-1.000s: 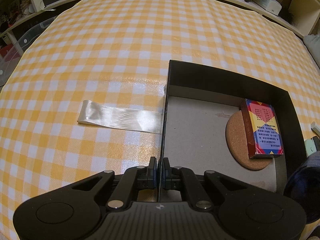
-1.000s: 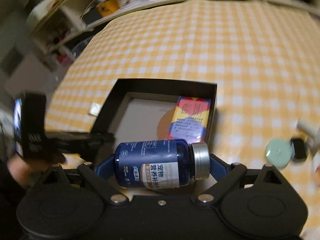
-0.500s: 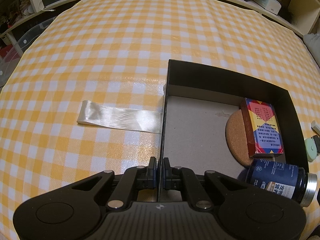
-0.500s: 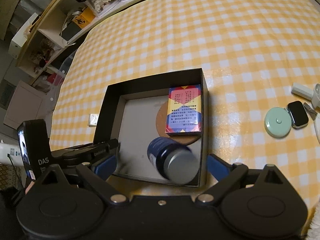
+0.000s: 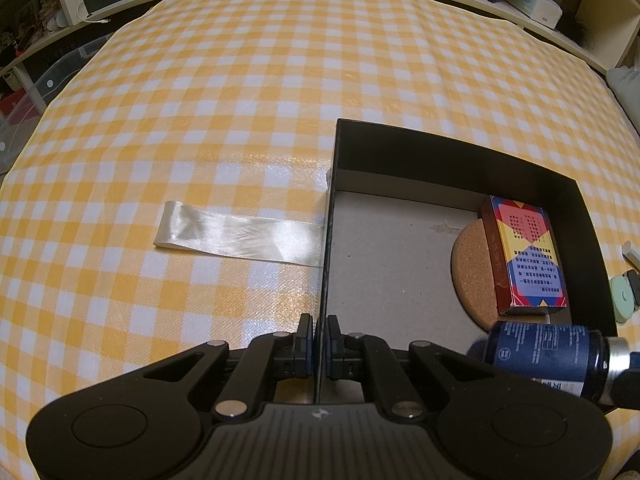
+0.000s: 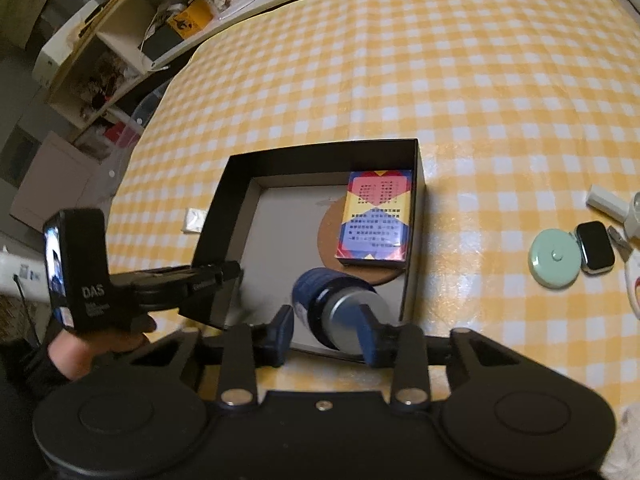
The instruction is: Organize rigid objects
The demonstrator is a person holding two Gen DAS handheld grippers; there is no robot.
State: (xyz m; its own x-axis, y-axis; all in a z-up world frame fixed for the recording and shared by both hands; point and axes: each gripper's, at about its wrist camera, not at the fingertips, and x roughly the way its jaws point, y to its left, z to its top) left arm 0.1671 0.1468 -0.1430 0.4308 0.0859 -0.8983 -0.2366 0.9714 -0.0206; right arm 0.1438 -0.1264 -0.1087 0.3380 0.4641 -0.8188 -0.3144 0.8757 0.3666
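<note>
Yellow-and-white checked cloth covers the counter, where an open black box sits. Its left wall is clamped in the left gripper. Inside lie a cork coaster and, partly upon it, a colourful card box. At the near right corner, the right gripper, jaws just narrowing, straddles the silver-capped blue bottle; whether the pads press it is unclear.

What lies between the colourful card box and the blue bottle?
A strip of the cork coaster under the card box, bordering the blue bottle, seen in the right wrist view.
</note>
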